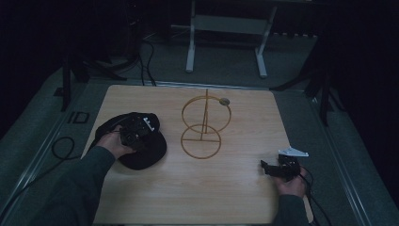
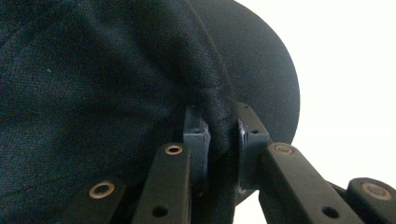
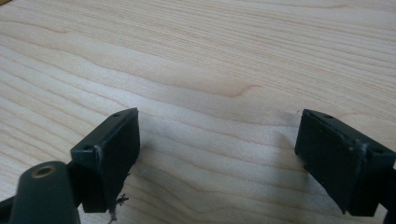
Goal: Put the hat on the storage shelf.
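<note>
A black cap (image 1: 141, 153) lies at the left of the wooden table (image 1: 235, 197). My left gripper (image 1: 136, 132) sits on top of it. In the left gripper view its jaws are shut on a pinched fold of the cap's black fabric (image 2: 116, 70), just where the crown meets the brim (image 2: 271, 79); the gripper (image 2: 220, 128) grips that fold between its pads. My right gripper (image 1: 270, 169) rests low over the table near the front right edge. In the right gripper view it (image 3: 217, 154) stands open with bare wood between its fingers.
A gold wire stand (image 1: 203, 125) made of two rings on a post stands in the middle of the table, right of the cap. Cables trail off the table's left and right sides. A desk frame (image 1: 226, 42) stands on the floor behind.
</note>
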